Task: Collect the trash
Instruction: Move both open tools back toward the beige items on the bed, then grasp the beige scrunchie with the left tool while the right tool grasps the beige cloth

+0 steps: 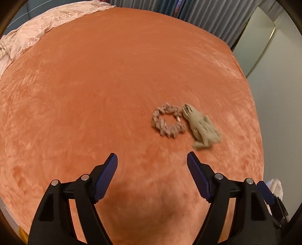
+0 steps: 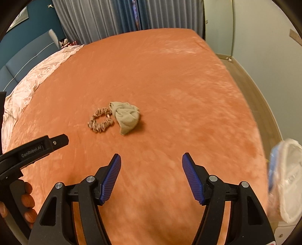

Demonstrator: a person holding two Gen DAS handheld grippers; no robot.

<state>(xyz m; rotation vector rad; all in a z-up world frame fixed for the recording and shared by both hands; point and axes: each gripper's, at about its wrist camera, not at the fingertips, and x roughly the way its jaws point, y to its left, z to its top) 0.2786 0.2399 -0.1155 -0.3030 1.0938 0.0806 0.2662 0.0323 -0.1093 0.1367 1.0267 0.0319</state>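
A pinkish scrunchie point(image 1: 168, 120) point(image 2: 101, 119) lies on the orange bedspread point(image 1: 113, 84) point(image 2: 169, 84), touching a crumpled beige sock point(image 1: 200, 126) point(image 2: 126, 115) on its right. My left gripper point(image 1: 152, 162) hovers open just short of them, both items up and to the right of its blue pads, nothing between its fingers. The right gripper point(image 2: 151, 160) is also open and empty, with the two items farther off, up and to its left. The left gripper's black body point(image 2: 34, 150) and the hand holding it show at the left edge of the right wrist view.
A pale pink quilt point(image 1: 37, 32) point(image 2: 37, 79) is bunched along the bed's far left side by a blue headboard point(image 2: 28, 56). Grey curtains point(image 2: 113, 17) hang behind. A white plastic bag point(image 2: 288, 179) sits past the bed's right edge, above the wooden floor point(image 2: 251, 88).
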